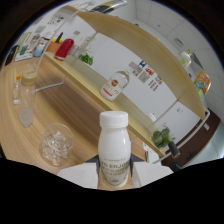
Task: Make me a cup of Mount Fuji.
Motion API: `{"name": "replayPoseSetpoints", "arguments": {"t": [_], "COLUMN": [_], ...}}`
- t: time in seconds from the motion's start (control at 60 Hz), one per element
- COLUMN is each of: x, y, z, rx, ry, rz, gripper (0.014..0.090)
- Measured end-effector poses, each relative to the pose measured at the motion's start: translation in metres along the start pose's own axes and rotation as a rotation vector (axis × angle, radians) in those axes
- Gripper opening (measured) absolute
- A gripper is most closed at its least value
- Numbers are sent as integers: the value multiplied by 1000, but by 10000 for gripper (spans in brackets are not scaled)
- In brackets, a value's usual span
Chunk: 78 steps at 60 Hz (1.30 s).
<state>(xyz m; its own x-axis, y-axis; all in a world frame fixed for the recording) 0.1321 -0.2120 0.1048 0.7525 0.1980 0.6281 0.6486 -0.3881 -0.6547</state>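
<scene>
A white plastic bottle with a white screw cap and printed lettering stands upright between my fingers. My gripper is shut on its lower body, with a dark pad pressing on each side. Just ahead and to the left of the fingers, a clear glass holding ice cubes sits on the wooden table. Whether the bottle's base touches the table is hidden by the fingers.
Beyond the ice glass stand a clear empty glass and a small orange-capped bottle. A raised wooden ledge carries a white bottle with a red label, a red object and green plants. Another plant sits to the right.
</scene>
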Motion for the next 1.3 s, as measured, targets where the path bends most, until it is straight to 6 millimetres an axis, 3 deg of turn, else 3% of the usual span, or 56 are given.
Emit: {"name": "replayPoseSetpoints", "arguments": {"t": [0.367, 0.683, 0.833, 0.95, 1.067, 1.2, 1.3], "x": [8, 8, 11, 11, 13, 20, 24], "y": [-11, -26, -25, -29, -46, -67, -66], "z": [6, 9, 7, -1, -17, -37, -41], "rx": [34, 43, 44, 65, 135, 221, 230], "ry": [52, 121, 110, 89, 57, -1, -44], "rz": [-827, -1213, -1194, -1055, -771, -329, -10], "gripper": [471, 471, 474, 474, 471, 480, 479]}}
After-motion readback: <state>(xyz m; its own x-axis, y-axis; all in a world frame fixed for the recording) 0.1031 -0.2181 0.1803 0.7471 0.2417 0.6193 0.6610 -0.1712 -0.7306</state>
